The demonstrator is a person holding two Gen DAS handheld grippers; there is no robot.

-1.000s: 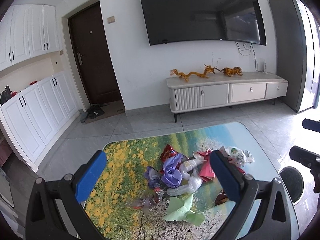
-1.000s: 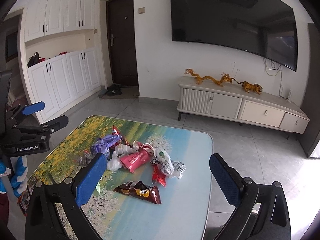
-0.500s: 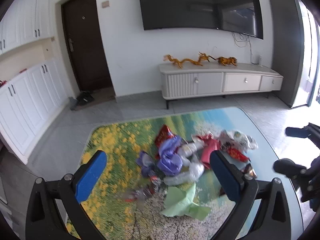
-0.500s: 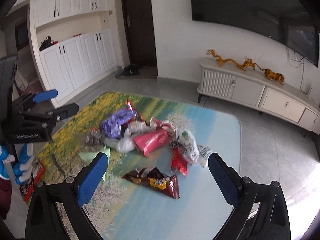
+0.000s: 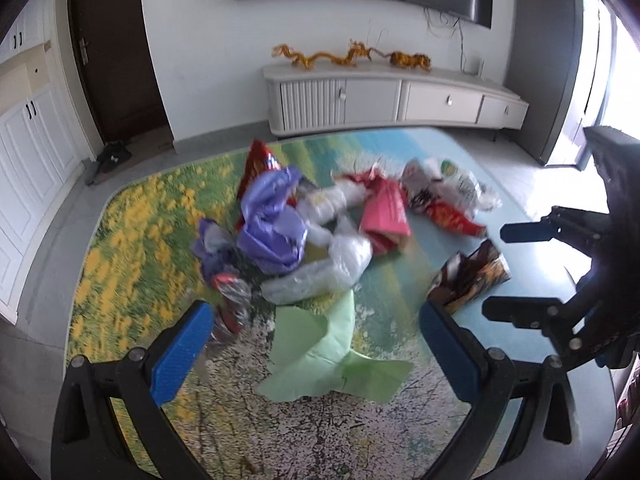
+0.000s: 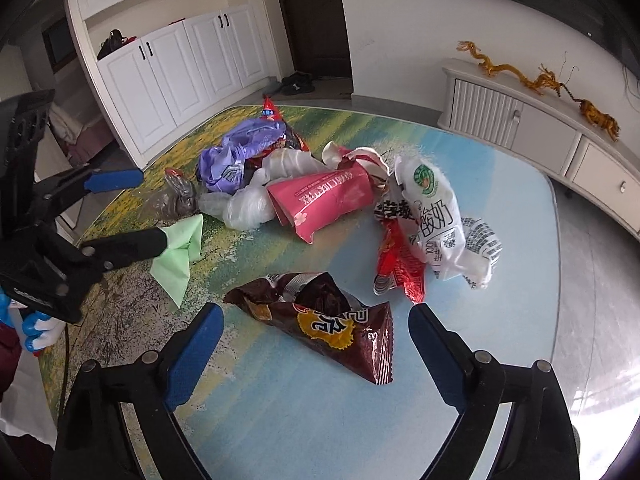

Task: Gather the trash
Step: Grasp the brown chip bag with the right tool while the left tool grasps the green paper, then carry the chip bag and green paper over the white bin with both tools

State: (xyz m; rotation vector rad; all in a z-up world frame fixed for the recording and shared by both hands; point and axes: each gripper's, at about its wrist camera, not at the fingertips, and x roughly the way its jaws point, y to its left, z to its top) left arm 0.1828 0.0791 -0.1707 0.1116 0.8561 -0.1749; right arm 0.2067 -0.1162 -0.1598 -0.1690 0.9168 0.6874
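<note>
A heap of trash lies on the landscape-print table [image 6: 500, 320]: a purple plastic bag [image 5: 272, 224], clear plastic bags [image 5: 340, 260], a pink paper carton [image 6: 320, 200], a white yoghurt pouch [image 6: 436, 216] and a red wrapper [image 6: 400, 268]. Nearest to me lie a green paper sheet [image 5: 332, 356] and a brown snack bag [image 6: 328, 320]. My left gripper [image 5: 312, 320] hangs open just above the green sheet. My right gripper [image 6: 316, 316] straddles the brown snack bag; its jaws are closing, and the pads stand clear of the bag.
A pale TV cabinet [image 5: 400, 100] with golden dragon figures stands at the far wall under a dark screen. White cupboards [image 6: 160, 68] and a dark door [image 6: 316, 20] line the left. Grey floor [image 6: 592, 280] lies beyond the table's right edge.
Both grippers have sunk toward the table and tipped downward, so the trash fills more of each view. The right gripper's fingers stand slightly closer together.
</note>
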